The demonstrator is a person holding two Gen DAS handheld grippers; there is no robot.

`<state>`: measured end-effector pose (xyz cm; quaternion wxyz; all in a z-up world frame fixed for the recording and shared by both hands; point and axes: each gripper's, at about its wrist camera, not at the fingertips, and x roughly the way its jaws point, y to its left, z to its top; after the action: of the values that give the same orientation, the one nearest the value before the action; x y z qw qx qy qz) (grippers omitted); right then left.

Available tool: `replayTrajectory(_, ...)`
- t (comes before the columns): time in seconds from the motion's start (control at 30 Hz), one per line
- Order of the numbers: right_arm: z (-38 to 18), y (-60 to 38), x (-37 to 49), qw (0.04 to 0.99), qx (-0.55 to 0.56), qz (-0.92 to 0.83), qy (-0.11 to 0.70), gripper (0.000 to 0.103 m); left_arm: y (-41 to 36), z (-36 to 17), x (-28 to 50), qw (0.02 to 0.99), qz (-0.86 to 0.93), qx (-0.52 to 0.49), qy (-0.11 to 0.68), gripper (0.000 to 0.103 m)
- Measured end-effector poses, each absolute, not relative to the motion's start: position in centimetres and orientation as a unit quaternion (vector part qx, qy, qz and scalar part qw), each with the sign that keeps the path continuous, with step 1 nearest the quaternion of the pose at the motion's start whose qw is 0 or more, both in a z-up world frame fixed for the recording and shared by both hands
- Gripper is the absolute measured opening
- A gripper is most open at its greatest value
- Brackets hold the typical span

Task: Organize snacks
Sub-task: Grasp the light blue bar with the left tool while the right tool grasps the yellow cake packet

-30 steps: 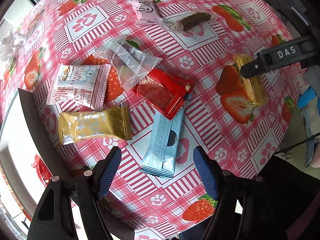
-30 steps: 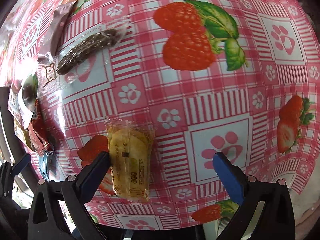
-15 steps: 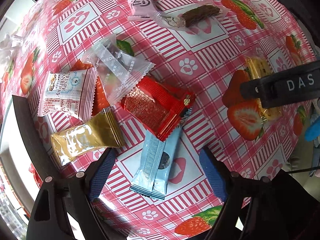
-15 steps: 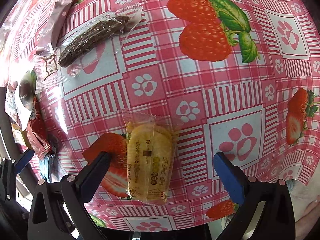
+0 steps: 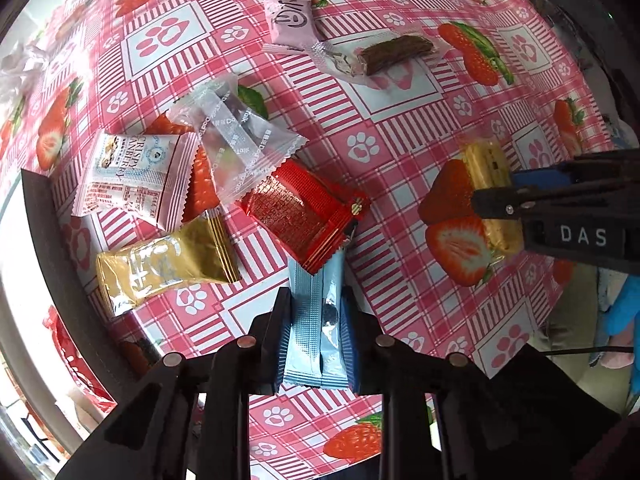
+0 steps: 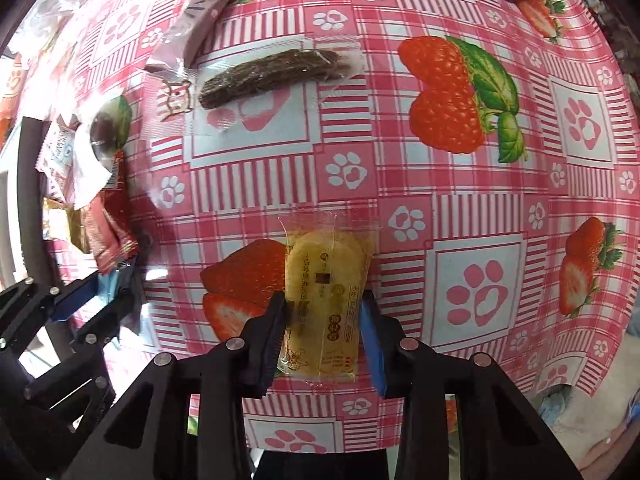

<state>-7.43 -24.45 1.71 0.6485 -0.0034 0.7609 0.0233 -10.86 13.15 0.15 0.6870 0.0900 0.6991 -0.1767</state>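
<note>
Left hand-held gripper (image 5: 315,332): pointing down at the tabletop (image 5: 400,168); jaws have just been closing and now clamp the light blue wafer packet (image 5: 316,320) between the blue pads. Packet lies directly under and ahead of this gripper, long axis running away from it along the line of the fingers, far end tucked under a corner of the red foil packet (image 5: 300,212). The grip falls across the packet's short width, at its near half.

Right hand-held gripper (image 6: 324,332): likewise pointing down; jaws have just been closing and now press both long edges of the clear-wrapped yellow biscuit packet (image 6: 326,292). Long axis runs away from the gripper, far sealed end pointing toward the dark brown bar in clear wrap (image 6: 276,72). Packet sits partly over a printed strawberry, well apart from the cluster.

Cluster, left of the blue packet in the left wrist view: gold packet (image 5: 164,264), white cranberry packet (image 5: 132,176), clear crinkled packet (image 5: 236,140), all touching or overlapping. Pink packet (image 5: 290,18) farther off, near the brown bar.

Judgement: each hand is on the item nearer to it; a straight lift suits both, though the blue packet's far end may drag the red one.
</note>
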Motion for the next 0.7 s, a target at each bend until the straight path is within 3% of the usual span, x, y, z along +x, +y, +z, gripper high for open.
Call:
replayTrajectory(0.2, 4.3, -23.2, -8.1, 0.660, 0.066, 0.060, 0.746, 0.038, 16.0, 3.5, -11.6, 0.705, -0.167, 0.049, 0.687, 0.026)
replayTrajectory(0.7, 9.7, -11.7, -5.8, 0.668, 0.049, 0.118, 0.733, 0.038, 22.4, 6.3, -12.7, 0.736, -0.124, -0.010, 0.666, 0.026)
